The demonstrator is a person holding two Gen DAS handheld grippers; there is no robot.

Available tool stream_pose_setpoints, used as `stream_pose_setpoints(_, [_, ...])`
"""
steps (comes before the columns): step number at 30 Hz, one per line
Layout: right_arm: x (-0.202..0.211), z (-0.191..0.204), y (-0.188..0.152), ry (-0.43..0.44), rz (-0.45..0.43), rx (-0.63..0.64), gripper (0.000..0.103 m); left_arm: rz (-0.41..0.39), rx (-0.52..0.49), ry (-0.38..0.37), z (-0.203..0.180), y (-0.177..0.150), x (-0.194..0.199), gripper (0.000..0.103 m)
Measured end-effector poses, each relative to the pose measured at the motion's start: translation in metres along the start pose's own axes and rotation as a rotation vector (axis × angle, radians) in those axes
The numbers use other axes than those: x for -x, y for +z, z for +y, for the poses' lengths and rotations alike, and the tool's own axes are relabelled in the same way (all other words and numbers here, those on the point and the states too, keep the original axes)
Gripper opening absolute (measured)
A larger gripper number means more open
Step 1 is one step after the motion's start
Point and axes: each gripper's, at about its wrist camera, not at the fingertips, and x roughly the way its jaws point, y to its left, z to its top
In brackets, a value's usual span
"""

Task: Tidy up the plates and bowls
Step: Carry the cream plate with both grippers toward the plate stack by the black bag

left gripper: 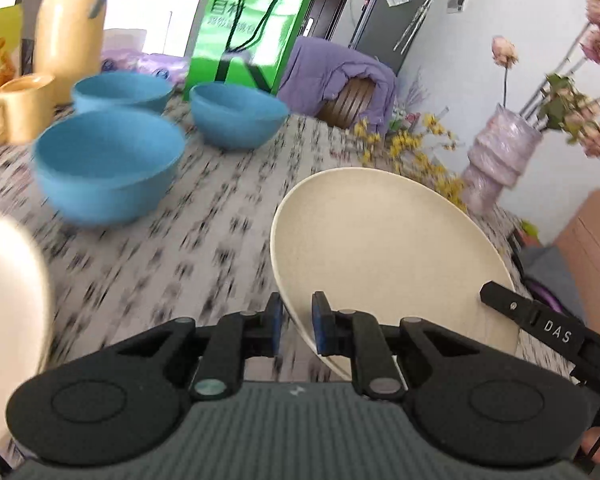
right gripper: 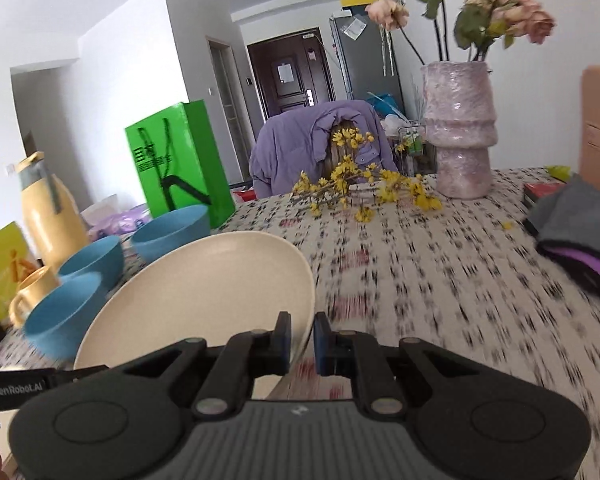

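Here the cream plate [left gripper: 384,256] hangs tilted above the patterned tablecloth [left gripper: 172,264], pinched at opposite rims by the left gripper [left gripper: 296,326] and right gripper [right gripper: 302,338] (probably for steadiness); three blue bowls [left gripper: 108,168] wait at ten o'clock.

Three blue bowls [left gripper: 108,168] and a yellow mug [left gripper: 18,108] are crowding the surface's [right gripper: 440,280] left side — patterned cloth toward the vase [right gripper: 458,132] is lying open.
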Motion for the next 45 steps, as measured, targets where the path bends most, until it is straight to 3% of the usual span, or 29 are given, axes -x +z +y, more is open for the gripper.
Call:
stream_pose_setpoints(10, [0.105, 0.010, -0.095, -0.002, 0.037, -0.018, 0.012, 0.014, -0.044, -0.004, 0.018, -0.099, 0.088, 0.016])
stream_pose_setpoints(17, [0.145, 0.016, -0.131, -0.007, 0.022, -0.013, 0.014, -0.041, -0.060, -0.012, 0.020, -0.126, 0.121, 0.016])
stream_pose_setpoints(30, [0.183, 0.036, -0.137, 0.030, -0.049, 0.002, 0.015, -0.149, -0.040, 0.007, 0.026, -0.136, 0.162, 0.016])
stream_pose_setpoints(45, [0.134, 0.123, -0.128, 0.154, 0.026, 0.110, 0.017, -0.267, 0.050, 0.122, 0.101, -0.107, 0.179, 0.015])
